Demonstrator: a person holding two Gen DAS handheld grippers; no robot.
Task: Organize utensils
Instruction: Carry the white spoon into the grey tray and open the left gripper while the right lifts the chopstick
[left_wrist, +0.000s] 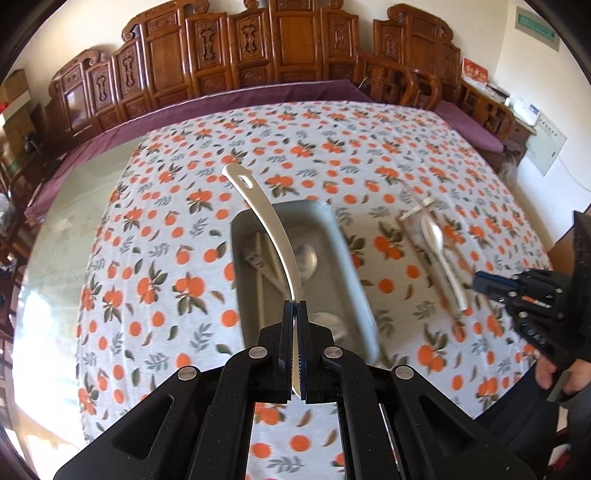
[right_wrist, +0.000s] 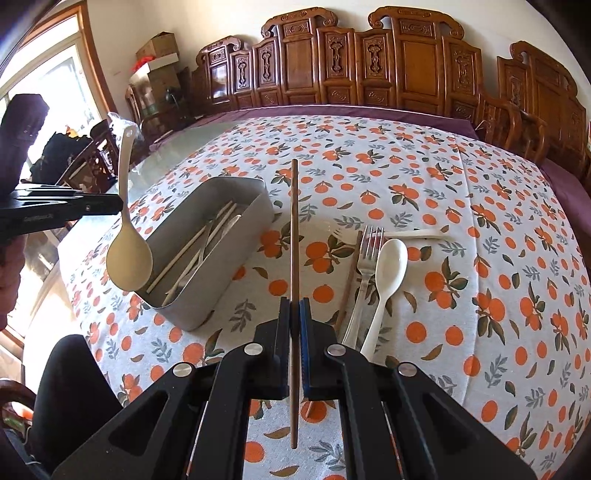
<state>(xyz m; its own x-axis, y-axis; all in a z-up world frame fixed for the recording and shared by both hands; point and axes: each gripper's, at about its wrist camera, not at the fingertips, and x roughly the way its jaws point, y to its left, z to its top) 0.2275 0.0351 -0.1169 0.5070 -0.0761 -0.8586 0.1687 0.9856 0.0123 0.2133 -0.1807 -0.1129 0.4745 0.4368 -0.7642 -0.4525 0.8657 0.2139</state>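
carved wooden panels are lining the wall behind an orange-print tablecloth. a grey tray is sitting on it. left gripper is pinching a cream spoon above the tray; right gripper is pinching a brown chopstick.

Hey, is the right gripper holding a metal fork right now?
No, the right gripper is shut on a brown chopstick; the metal fork lies on the tablecloth.

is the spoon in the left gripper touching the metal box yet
Apart. In the right wrist view the beige spoon, pinched in the left gripper, hangs in the air beside the metal box, its bowl off the rim.
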